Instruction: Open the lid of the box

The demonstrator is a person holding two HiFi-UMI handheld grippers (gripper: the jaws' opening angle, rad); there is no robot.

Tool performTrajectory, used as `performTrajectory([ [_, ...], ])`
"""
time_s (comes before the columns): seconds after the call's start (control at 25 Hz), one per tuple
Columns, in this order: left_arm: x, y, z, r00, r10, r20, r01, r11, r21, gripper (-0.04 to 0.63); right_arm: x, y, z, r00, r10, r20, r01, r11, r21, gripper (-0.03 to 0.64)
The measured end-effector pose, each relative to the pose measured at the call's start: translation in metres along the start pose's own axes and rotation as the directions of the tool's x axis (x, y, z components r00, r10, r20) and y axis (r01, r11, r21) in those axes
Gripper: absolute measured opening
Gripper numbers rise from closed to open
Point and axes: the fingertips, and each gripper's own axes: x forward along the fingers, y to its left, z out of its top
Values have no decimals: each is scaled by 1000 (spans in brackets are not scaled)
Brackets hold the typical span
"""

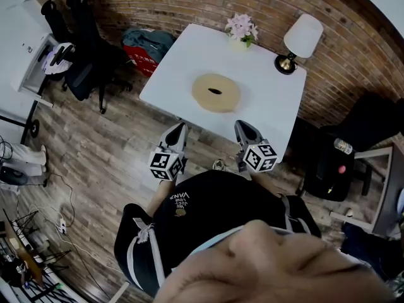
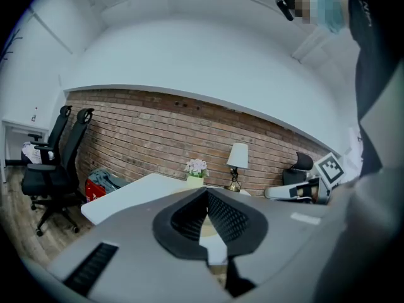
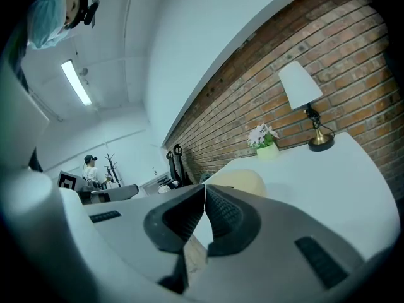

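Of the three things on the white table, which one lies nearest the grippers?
The flat round tan box; the flowers and the lamp stand at the far edge.

So the right gripper (image 3: 205,189) has its jaws pressed together with nothing in them, pointing across the white table (image 3: 328,182) at the round tan box (image 3: 245,180), with a little pot of flowers (image 3: 265,139) and a white-shaded lamp (image 3: 304,96) further back by the brick wall (image 3: 278,62).

box (image 2: 206,228) mostly hidden behind left fingers (image 2: 230,218), just a sliver showing between them; right fingers (image 3: 224,214) cover its near side.
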Motion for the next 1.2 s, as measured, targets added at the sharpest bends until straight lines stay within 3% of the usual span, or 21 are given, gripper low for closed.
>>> performTrajectory([
  [0.48, 64, 21, 7, 999, 28, 21, -28, 999, -19, 11, 40, -33, 23, 999, 45, -20, -45, 999, -18, 5],
  [0.72, 82, 37, 15, 1000, 3, 24, -2, 1000, -22, 11, 55, -33, 21, 999, 25, -30, -26, 999, -19, 5],
  [0.96, 106, 60, 17, 996, -80, -28, 80, 997, -18, 11, 73, -23, 28, 1000, -22, 4, 22, 999, -28, 5],
  [1.2, 136, 85, 20, 979, -180, -94, 181, 983, -1, 11, 90, -16, 34, 997, -79, 24, 80, 996, -49, 5],
])
